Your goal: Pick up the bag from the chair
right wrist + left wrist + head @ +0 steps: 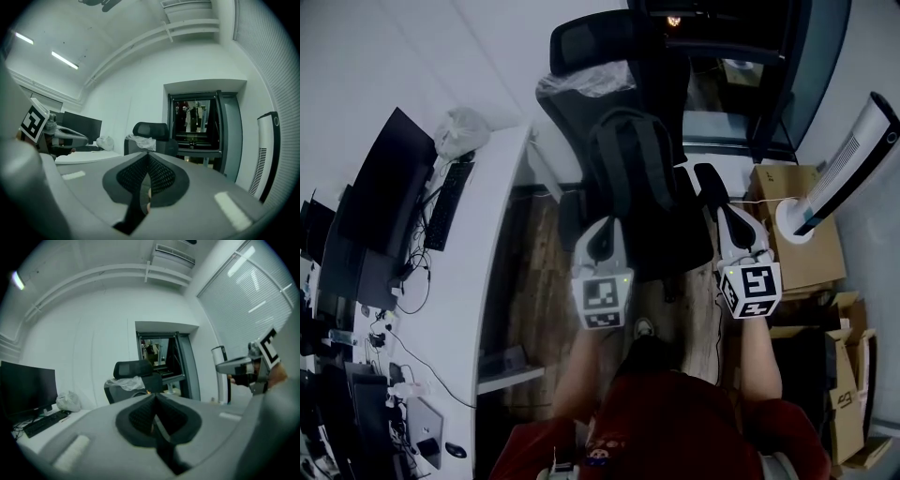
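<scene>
A black backpack point(628, 164) stands upright on the seat of a black office chair point(598, 42), leaning on its backrest. My left gripper point(603, 228) is held just in front of the seat's near edge, below the bag, and is shut with nothing in it. My right gripper point(729, 217) hovers to the right of the chair by its armrest point(711, 183), also shut and empty. In the left gripper view the closed gripper point(154, 398) covers the bag, and only the chair's headrest point(132, 369) shows above it. The right gripper view shows the same: closed gripper point(148, 157), headrest point(150, 129).
A white desk point(492, 244) with a monitor point(389, 183), a keyboard point(448, 204) and a white plastic bag point(461, 131) runs along the left. Clear plastic point(591, 80) drapes the chair back. Cardboard boxes point(811, 244) and a white tower fan point(848, 169) stand at the right. A dark doorway point(194, 122) lies behind.
</scene>
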{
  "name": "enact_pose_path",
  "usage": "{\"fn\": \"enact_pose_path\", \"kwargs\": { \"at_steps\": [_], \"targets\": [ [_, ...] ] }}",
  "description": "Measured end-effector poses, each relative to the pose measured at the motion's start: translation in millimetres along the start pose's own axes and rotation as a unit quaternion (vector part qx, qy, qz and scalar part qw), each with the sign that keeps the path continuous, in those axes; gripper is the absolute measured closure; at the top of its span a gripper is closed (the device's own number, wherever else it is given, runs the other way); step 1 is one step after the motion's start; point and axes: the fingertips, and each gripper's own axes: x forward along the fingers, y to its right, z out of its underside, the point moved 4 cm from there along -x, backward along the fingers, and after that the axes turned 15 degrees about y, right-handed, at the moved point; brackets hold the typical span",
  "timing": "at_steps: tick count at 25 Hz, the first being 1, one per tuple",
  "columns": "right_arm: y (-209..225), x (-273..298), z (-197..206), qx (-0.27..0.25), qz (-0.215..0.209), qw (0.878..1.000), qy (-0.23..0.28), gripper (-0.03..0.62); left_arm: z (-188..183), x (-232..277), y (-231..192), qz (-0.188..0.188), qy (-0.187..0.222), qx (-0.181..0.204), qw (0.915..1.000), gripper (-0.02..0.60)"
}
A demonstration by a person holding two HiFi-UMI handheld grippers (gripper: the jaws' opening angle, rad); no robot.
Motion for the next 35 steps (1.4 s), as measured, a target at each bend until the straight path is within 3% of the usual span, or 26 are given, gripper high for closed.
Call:
{"fn": "enact_pose_path", "kwargs": {
  "at_steps": [17, 26, 35],
  "targets": [
    [-24, 179, 38, -0.020, -0.007, 1.000, -0.023, 0.594, 50, 115, -133, -0.001, -0.001, -0.024, 0.9997, 0.583],
    [-25, 221, 56, -0.021, -0.009, 0.999, -0.027, 0.594, 68, 145, -159, 0.000, -0.002, -0.027, 0.9996, 0.583],
    [0, 269, 85, -0.010, -0.042, 0.999, -0.026, 0.594, 83, 187, -163, -0.028, -0.009, -0.013, 0.9995, 0.583]
  ]
}}
